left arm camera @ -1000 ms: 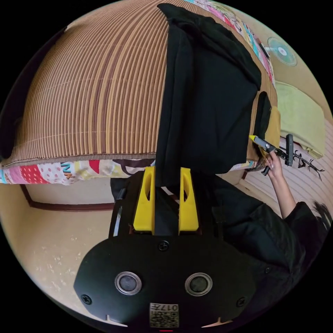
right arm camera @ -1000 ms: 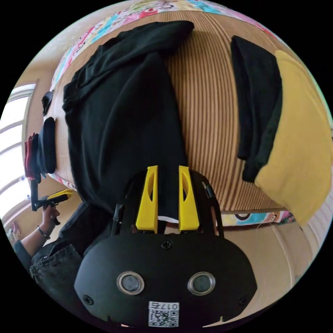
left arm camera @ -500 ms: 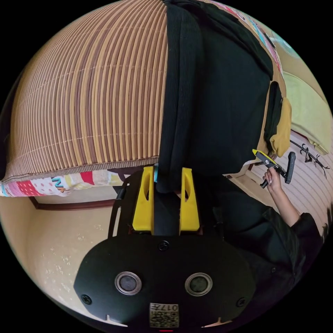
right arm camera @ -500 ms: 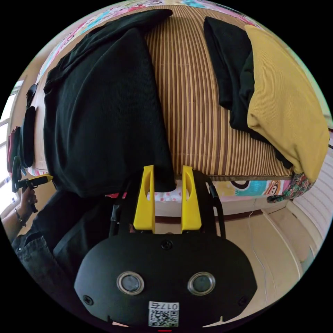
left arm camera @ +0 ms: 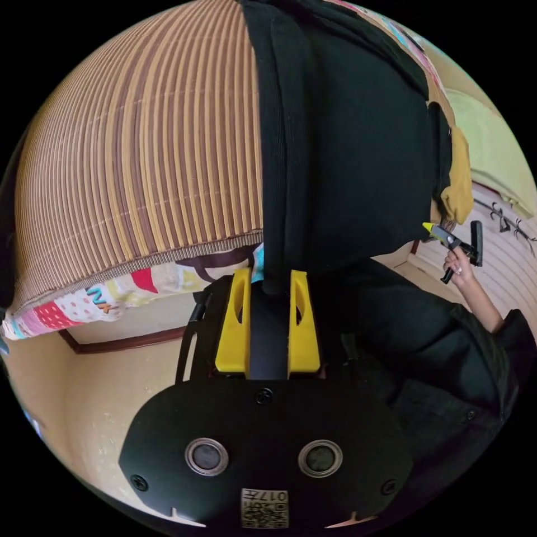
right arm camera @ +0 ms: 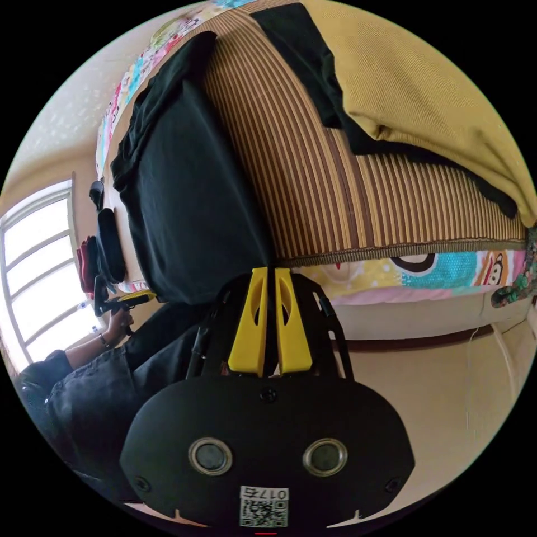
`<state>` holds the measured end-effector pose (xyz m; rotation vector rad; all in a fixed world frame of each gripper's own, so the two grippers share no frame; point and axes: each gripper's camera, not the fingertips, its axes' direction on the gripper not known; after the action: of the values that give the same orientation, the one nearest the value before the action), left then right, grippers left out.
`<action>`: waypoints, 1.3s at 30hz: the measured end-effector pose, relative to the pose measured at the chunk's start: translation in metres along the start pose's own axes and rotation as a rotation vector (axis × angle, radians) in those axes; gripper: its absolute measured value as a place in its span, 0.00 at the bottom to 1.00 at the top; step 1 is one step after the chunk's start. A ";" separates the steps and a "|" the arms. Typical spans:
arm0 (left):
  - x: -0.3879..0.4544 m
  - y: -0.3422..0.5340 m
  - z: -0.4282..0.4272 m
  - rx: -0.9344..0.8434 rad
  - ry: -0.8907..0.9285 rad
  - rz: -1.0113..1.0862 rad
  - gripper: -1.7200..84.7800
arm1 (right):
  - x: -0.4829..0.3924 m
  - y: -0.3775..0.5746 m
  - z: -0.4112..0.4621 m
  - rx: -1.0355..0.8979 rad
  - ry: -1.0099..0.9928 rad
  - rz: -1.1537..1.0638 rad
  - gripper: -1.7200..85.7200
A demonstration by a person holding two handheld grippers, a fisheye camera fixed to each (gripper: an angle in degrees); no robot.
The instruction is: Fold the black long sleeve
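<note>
Now the right tool (right arm camera: 268, 279) is letting go and closing on nothing, while the left tool (left arm camera: 269, 285) is pinching the black long sleeve (left arm camera: 347, 156) at the bed (left arm camera: 140, 168) edge; pulling unevenly could be messing up the fold.

The shirt (right arm camera: 190, 207) is lying on the mat (right arm camera: 358, 207), hanging over the mat's near edge. Clothes (right arm camera: 425, 95) are sitting on the mat too, beside the shirt, with bare mat between them.

I see black long sleeve (left arm camera: 358, 145) on brown-tan striped mat (left arm camera: 140, 145); mustard-yellow garment (right arm camera: 425, 84); multicolour cartoon-print sheet (right arm camera: 425, 274); my left gripper (left arm camera: 268, 279) and right gripper (right arm camera: 268, 277): yellow jaws, black bodies.
</note>
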<state>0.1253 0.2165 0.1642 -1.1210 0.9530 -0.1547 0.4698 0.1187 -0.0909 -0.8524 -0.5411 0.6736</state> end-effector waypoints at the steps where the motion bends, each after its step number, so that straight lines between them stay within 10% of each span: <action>1: 0.002 -0.001 0.000 -0.005 -0.014 0.016 0.15 | -0.011 -0.005 0.002 -0.026 0.071 -0.042 0.05; 24: -0.033 0.012 -0.037 -0.219 -0.015 0.075 0.14 | 0.016 -0.010 -0.017 -0.056 0.136 0.043 0.05; 30: -0.065 0.044 -0.079 -0.189 0.421 0.094 0.05 | 0.043 0.016 -0.054 -0.020 -0.093 -0.104 0.05; 39: -0.145 0.172 -0.205 0.304 1.389 0.258 0.02 | 0.123 0.115 -0.127 0.316 -1.140 -0.213 0.05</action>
<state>-0.1684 0.2342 0.0856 -0.4755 2.1832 -0.9053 0.6008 0.2000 -0.2347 -0.0297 -1.4724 0.9867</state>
